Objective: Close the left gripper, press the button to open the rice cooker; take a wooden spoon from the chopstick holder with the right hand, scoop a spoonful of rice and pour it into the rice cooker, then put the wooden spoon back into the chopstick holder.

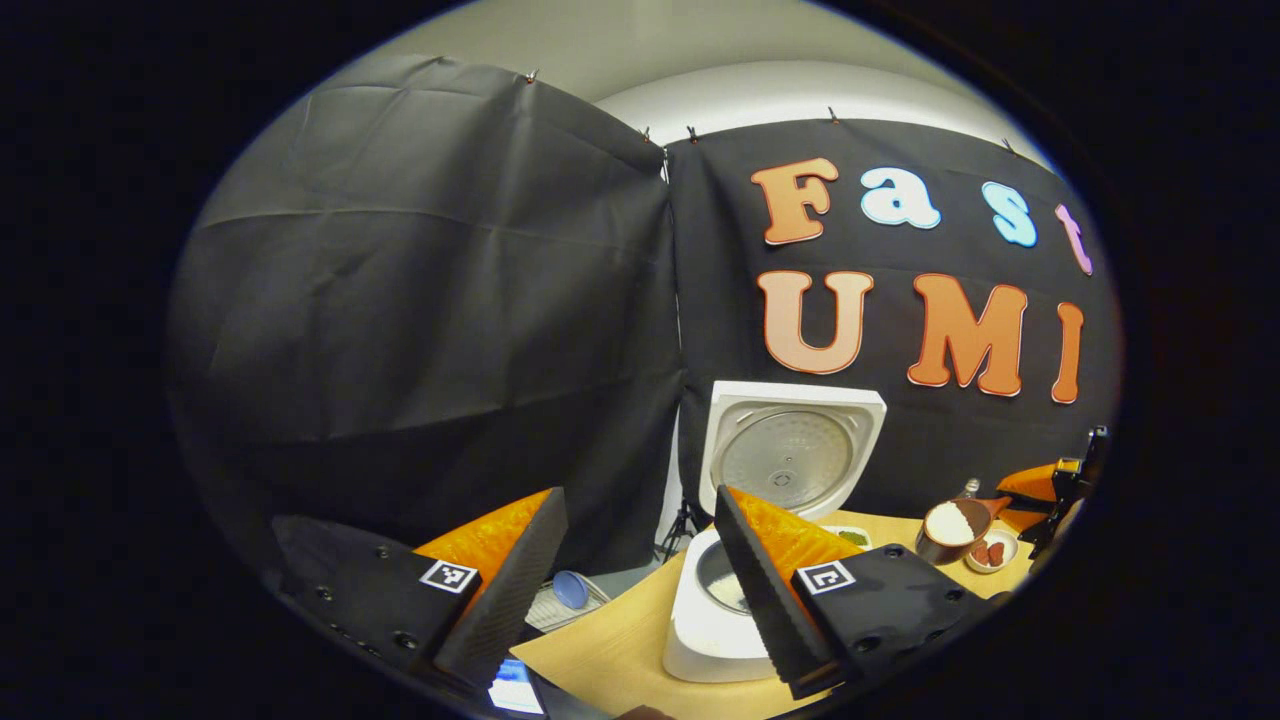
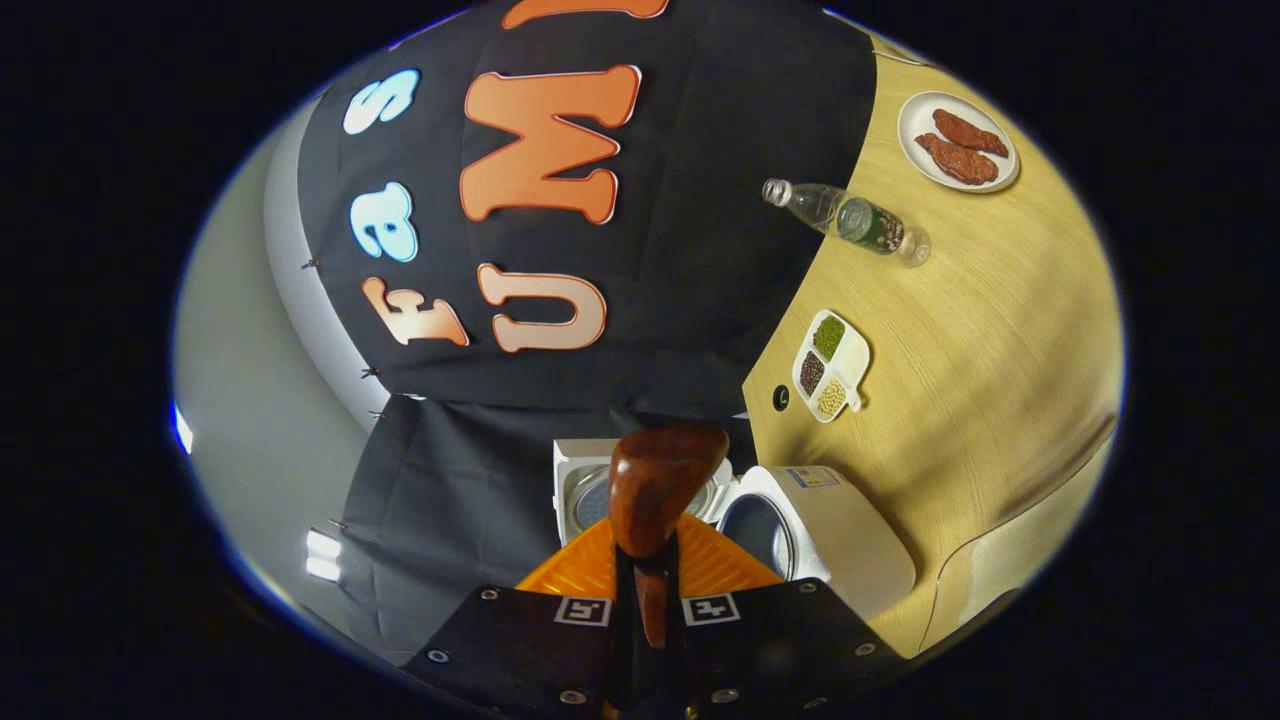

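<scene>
Carrying rice toward the open rice cooker [image 2: 800, 530] ahead, the right gripper [image 2: 648, 600], clamping the wooden spoon [image 2: 655, 500], should tip slowly over the pot, while the left gripper [image 1: 640, 590] idles wide.

even overhead light, booth dim against black cloth, table [image 2: 990, 330] brightly lit with soft shadow at its near edge, strong fisheye bending at rims, mild glare on open rice cooker lid [image 1: 790, 445], near wooden spoon [image 2: 655, 490] slightly soft
</scene>
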Tool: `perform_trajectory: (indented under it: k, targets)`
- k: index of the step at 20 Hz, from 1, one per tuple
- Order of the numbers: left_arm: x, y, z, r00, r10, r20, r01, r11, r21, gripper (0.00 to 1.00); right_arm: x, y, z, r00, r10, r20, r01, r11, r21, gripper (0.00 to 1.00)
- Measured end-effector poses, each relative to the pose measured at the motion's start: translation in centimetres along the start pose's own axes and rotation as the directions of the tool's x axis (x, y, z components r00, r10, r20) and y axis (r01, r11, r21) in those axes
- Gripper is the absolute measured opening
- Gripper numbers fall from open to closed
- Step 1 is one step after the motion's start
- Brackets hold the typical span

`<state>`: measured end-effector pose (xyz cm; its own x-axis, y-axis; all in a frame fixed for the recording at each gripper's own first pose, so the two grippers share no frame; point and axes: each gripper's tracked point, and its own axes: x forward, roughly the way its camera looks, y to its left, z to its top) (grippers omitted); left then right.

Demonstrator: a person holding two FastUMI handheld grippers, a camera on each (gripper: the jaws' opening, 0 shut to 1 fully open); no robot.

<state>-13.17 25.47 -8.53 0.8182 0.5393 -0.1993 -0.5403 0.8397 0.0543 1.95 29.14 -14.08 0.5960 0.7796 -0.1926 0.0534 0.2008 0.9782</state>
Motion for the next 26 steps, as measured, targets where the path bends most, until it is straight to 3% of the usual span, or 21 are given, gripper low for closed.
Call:
perform_trajectory:
  k: [5,8,14,17,26]
  targets:
    - [1.2,3.7,-1.2,0.999,0.025,-0.022,-0.025,1.000,-0.016,1.00,5.1,-0.3,-2.4,0.997,-0.076,-0.013,0.075,0.993,-0.090,0.12]
    - [2.6,5.4,-1.9,0.999,0.035,-0.037,-0.036,0.999,-0.018,1.00,7.7,-0.9,-3.3,0.990,-0.140,0.005,0.138,0.971,-0.196,0.12]
    - [3.9,7.7,-3.3,0.997,0.049,-0.067,-0.051,0.998,-0.039,1.00,11.9,0.3,-4.7,0.978,-0.201,0.049,0.203,0.886,-0.417,0.12]
    - [4.5,8.4,-3.3,0.996,0.057,-0.067,-0.059,0.997,-0.040,1.00,12.5,1.1,-4.9,0.972,-0.216,0.094,0.232,0.810,-0.538,0.12]
    - [4.5,9.6,-3.6,0.994,0.075,-0.084,-0.081,0.995,-0.064,1.00,13.4,2.6,-5.4,0.970,-0.210,0.126,0.239,0.695,-0.678,0.12]
